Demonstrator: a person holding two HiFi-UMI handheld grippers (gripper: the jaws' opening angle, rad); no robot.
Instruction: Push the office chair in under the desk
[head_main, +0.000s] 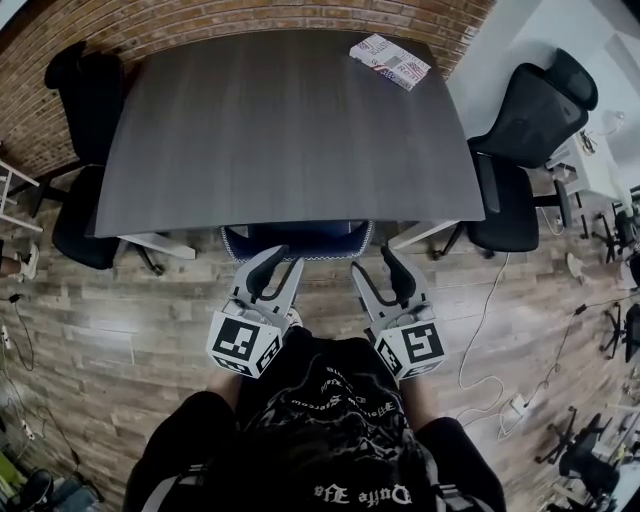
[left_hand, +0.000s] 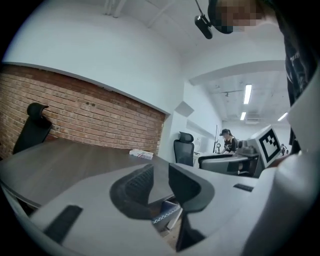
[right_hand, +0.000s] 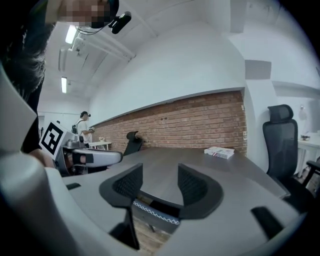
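The office chair (head_main: 297, 240) sits almost wholly under the desk (head_main: 280, 130). Only the top edge of its blue back, trimmed with a white zigzag line, shows past the near rim. Just short of it, the left gripper (head_main: 285, 265) and the right gripper (head_main: 375, 265) hover side by side, neither touching the chair. The left one's jaws stand partly apart and the right one's wide apart, and neither has anything between them.

The push looks all but finished, with the tools let go of the back. If the chair must go deeper, the next move calls for setting both tools flat against the back's edge and pressing forward evenly so it rolls straight between the desk's white legs.

On the far right corner lies a flat box (head_main: 390, 60) with a red and white print, too small to read. The person's black shirt (head_main: 330, 420) carries ornate pale lettering, not legible. Black chairs stand at either end of the desk.
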